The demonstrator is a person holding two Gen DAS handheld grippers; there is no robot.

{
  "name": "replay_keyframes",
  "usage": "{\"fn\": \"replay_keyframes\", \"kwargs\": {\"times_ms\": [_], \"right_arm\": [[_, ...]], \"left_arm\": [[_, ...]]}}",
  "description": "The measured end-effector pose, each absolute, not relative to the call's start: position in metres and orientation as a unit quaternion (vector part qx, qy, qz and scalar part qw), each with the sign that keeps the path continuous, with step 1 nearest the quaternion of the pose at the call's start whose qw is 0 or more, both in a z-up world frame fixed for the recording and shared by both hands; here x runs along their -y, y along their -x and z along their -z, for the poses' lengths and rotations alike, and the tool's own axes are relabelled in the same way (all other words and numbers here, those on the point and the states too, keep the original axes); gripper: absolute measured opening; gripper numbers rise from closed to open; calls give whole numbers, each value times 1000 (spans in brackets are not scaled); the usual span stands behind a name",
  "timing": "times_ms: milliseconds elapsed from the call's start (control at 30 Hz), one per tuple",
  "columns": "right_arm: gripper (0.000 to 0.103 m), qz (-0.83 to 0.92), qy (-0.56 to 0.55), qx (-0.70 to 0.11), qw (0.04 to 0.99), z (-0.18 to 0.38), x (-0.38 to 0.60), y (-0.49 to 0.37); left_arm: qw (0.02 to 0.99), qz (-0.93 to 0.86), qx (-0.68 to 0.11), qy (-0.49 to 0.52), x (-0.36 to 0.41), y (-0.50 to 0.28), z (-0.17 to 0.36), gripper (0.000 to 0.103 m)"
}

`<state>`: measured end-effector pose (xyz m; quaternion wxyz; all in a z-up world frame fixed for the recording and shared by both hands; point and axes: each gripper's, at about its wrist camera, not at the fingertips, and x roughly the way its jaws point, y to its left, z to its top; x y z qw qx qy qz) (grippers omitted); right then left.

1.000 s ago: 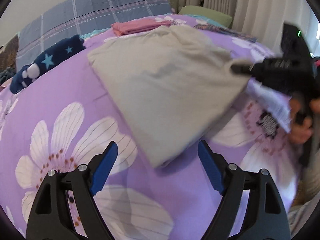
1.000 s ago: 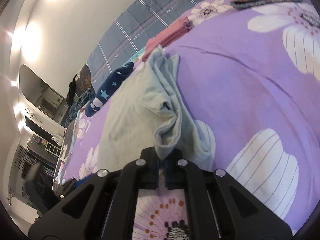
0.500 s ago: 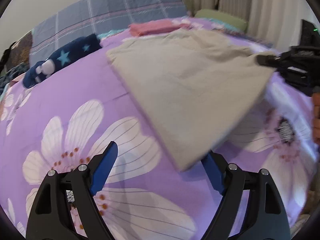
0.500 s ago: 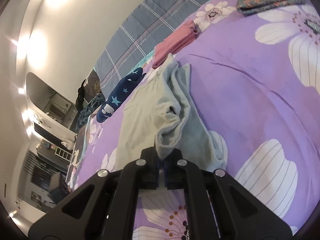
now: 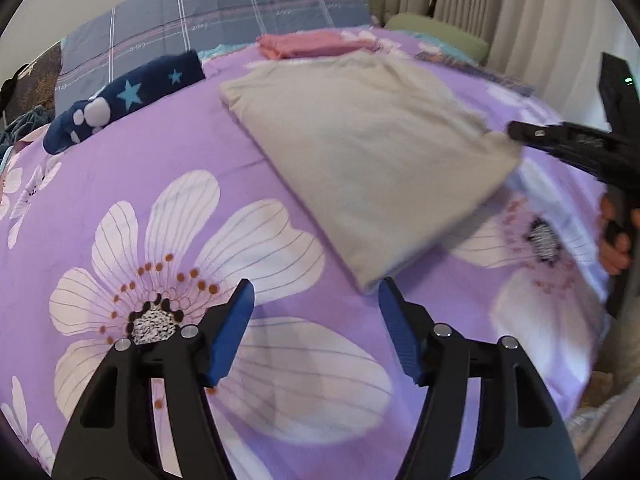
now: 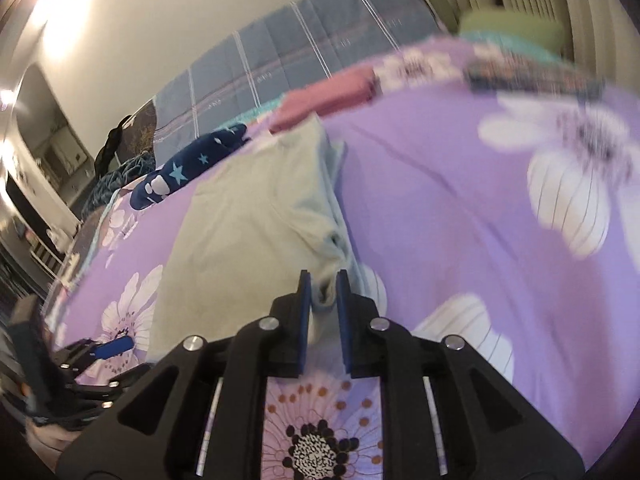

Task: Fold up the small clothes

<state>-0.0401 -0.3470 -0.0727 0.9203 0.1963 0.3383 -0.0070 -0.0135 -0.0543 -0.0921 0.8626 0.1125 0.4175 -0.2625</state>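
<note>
Garment (image 5: 360,152), grey-beige, folded into a long slab, lying flat on the bed (image 5: 168,168) with its purple flowered sheet. Long axis running from the far end, just beside the folded pink clothes (image 5: 304,45), down to a near corner pointing at the left claw (image 5: 316,300). That corner sitting just beyond the blue pads, nearer the right pad, not between them; left claw apart and holding nothing, having just narrowed somewhat. Off to the garment's right-hand corner in the left wrist view, the right claw (image 6: 322,292), far closer to the cloth than the left: a bunched tuck of fabric lying between its blue pads, which have just been parting, a narrow gap showing on either side, so no longer clamped by the look of it. Judged from this: right side being let go, next grasp likely falling to the near corner, straight ahead and slightly right of the left claw. Navy star-patterned sock (image 5: 120,100) well apart on the left.
</note>
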Motion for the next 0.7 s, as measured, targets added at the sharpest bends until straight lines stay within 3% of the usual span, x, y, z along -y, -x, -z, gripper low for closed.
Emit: {"fn": "replay_keyframes", "kwargs": {"times_ms": [233,267,333,433,700], "right_arm": [[19,-48,-176,-346,920,80,327,14],[17,-40,-180,-361,914,86,329,10],[0,-1,-184,-399,899,108,338,1],[0,-5,-200,-398,895,115,347,6],[5,-33,-165,-382,909,83,338,-4]], "left_arm": [[885,301,-349,-56,64,-2,56,60],[880,305,-359,-57,70,-7,63,59],[860,303,-405,-68,85,-17,93,58],[853,292,-427,-71,87,-20,124,59],[846,305,-436,-38,81,-23,113,59]]}}
